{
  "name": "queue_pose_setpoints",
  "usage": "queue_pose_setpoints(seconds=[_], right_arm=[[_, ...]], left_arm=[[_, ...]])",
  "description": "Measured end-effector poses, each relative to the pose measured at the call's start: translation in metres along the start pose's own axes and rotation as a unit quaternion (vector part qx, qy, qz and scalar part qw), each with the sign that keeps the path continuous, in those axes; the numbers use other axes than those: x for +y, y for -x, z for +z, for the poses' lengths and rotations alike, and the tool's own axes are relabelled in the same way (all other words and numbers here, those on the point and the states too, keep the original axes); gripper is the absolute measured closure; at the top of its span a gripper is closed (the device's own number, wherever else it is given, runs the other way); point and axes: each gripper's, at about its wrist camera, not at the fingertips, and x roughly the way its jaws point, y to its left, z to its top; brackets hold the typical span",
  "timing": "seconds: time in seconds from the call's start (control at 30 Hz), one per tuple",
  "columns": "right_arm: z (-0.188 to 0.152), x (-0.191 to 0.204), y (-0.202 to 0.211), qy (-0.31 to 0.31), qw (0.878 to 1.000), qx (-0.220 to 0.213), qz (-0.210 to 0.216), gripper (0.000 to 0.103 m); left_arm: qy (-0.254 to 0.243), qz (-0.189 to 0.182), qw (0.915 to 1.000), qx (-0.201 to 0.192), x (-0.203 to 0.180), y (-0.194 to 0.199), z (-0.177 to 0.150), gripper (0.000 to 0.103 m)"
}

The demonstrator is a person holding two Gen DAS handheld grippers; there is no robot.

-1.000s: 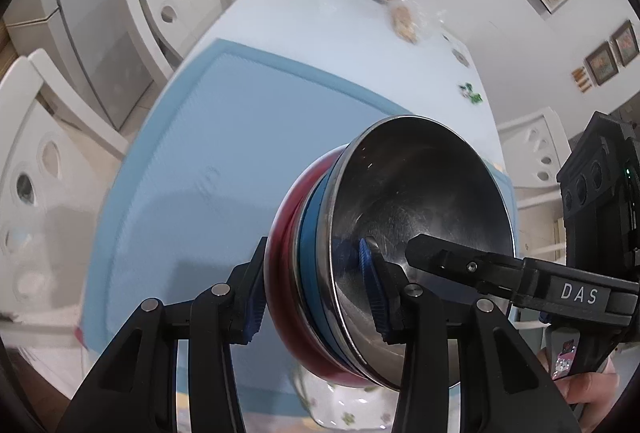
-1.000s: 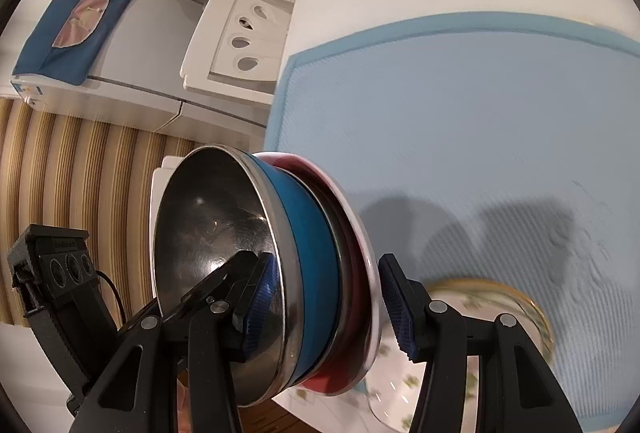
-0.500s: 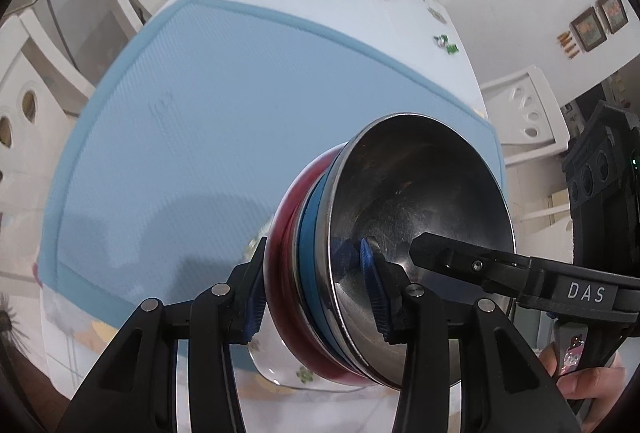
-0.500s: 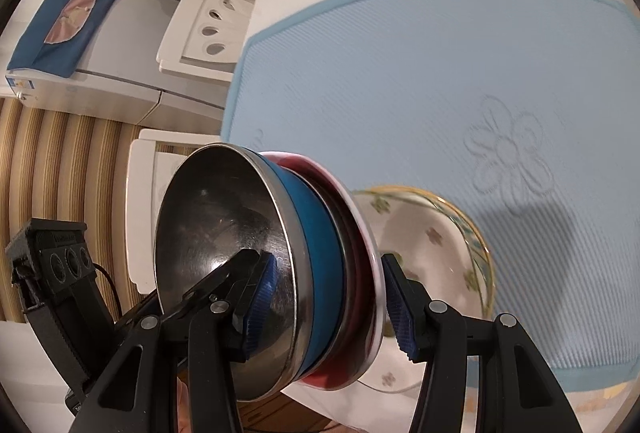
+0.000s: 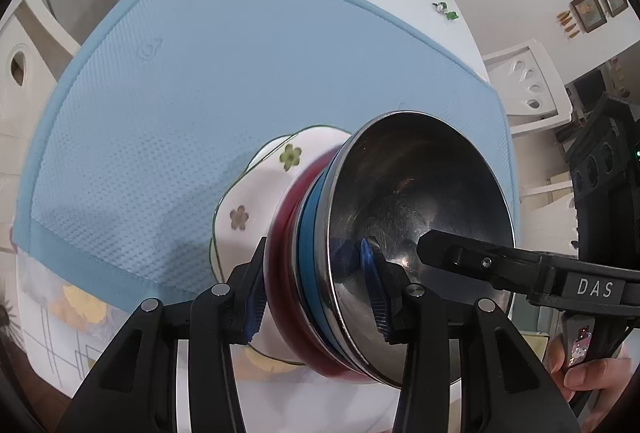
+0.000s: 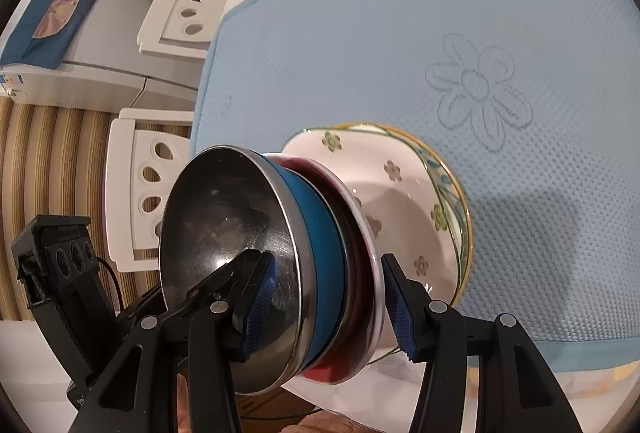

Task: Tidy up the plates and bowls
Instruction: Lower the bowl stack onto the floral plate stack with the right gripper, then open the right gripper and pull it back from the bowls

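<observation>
Clamping the bowl stack (image 5: 360, 257), both grippers (image 5: 316, 293) (image 6: 328, 301) hold it over the floral plate (image 6: 404, 193) near the mat edge (image 6: 560, 345)

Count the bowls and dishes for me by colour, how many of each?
Shiny metal bowl: 1
Blue bowl: 1
Red bowl: 1
White flowered dish: 1
Total: 4
</observation>
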Motion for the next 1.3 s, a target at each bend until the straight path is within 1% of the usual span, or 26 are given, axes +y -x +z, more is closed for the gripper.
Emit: queue_pose_setpoints(seconds=[0.3,0.4,0.67,0.83,0.9,1.0,1.03,1.07,1.13,1.2,1.3], right_arm=[[0.003,-0.002,-0.016,-0.001,1.000,0.004,-0.007,0.051],[0.000,-0.001,-0.021,0.003,1.000,0.006,-0.019,0.051],[0.002,0.004,-0.024,0.013,0.999,0.004,-0.041,0.051],[0.000,0.008,-0.026,0.016,0.998,0.002,-0.053,0.051],[0.000,0.007,-0.026,0.013,0.999,0.000,-0.047,0.051],[-0.004,0.003,-0.016,0.009,0.999,-0.013,-0.029,0.051],[-0.006,0.001,-0.009,0.010,0.999,-0.022,-0.027,0.051],[-0.008,0.000,-0.001,0.014,0.999,-0.034,-0.026,0.051],[-0.013,0.002,0.014,0.031,0.997,-0.052,-0.038,0.051],[-0.022,0.006,0.026,0.052,0.995,-0.065,-0.055,0.051],[-0.040,0.009,0.034,0.066,0.993,-0.080,-0.055,0.051]], left_arm=[[0.000,0.004,0.9999,0.010,0.003,-0.014,-0.002,0.063],[-0.002,0.008,0.9999,0.010,0.001,-0.016,-0.001,0.064],[-0.003,0.005,1.0000,0.008,0.003,-0.016,-0.003,0.063],[0.008,0.004,0.9998,0.016,0.010,-0.016,-0.005,0.062],[0.003,0.017,0.9997,0.018,0.011,-0.015,-0.005,0.064],[-0.001,0.014,0.9999,-0.001,0.011,0.002,-0.003,0.064],[-0.004,0.015,0.9998,-0.014,0.011,0.012,-0.002,0.064],[-0.012,0.024,0.9992,-0.030,0.011,0.026,-0.001,0.064],[-0.023,0.041,0.9977,-0.049,0.012,0.046,0.000,0.064],[-0.030,0.046,0.9963,-0.065,0.016,0.061,-0.002,0.063],[-0.036,0.065,0.9937,-0.084,0.024,0.081,-0.013,0.062]])
